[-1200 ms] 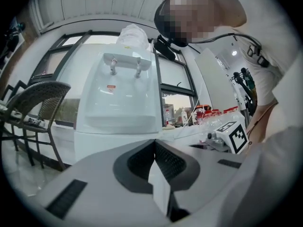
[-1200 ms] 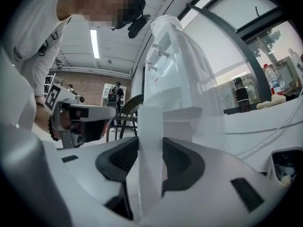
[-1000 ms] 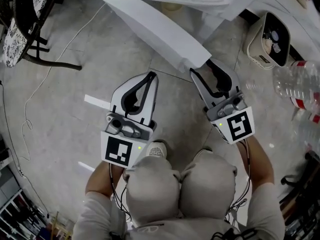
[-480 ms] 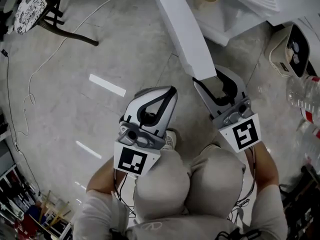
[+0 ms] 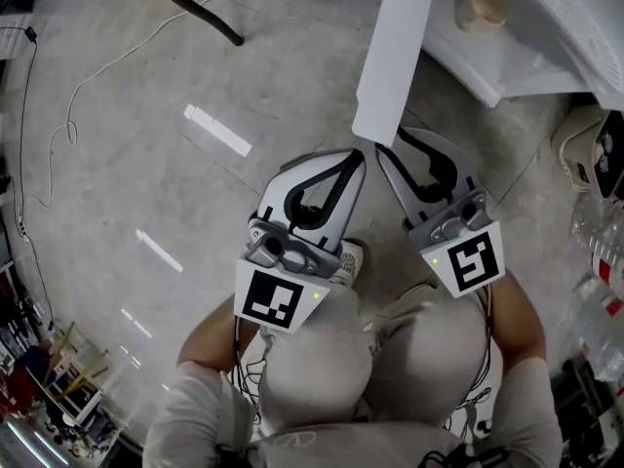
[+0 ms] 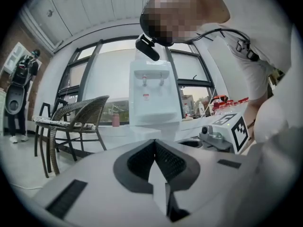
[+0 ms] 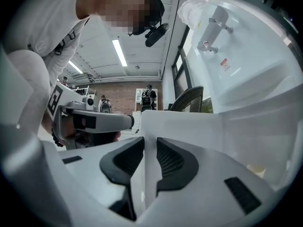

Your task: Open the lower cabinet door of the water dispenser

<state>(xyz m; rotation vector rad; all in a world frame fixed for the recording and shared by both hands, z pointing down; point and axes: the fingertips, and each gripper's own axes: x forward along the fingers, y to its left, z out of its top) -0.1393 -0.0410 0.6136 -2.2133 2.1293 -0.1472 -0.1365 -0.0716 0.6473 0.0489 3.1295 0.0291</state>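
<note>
Cabinet door (image 7: 189, 126) is what my right gripper (image 7: 150, 141) has hold of. In the right gripper view the free edge of the white panel fills the slot between the two dark pads (image 7: 173, 162). The jaws have just been closing, and I read them as clamped on that edge. My left gripper (image 6: 155, 143) has its pads pinched together at the tips with nothing between them.

In the head view the right gripper (image 5: 390, 144) meets the bottom end of the cabinet door (image 5: 395, 47), which runs away from it toward 12 o'clock. The left gripper (image 5: 356, 154) sits just beside it at 9 o'clock, its tip close to the same corner. I cannot tell whether it touches.

The water dispenser (image 5: 546, 8) lies at 1 to 2 o'clock, and its lower compartment is exposed behind the panel.

I judge the opening swing to be in hand and mostly done, since the door stands well off the cabinet front. The next move calls for carrying the edge further round toward 10 o'clock, following the hinge's arc. A straight pull could twist the panel in the pads. Then I release and back straight out.
</note>
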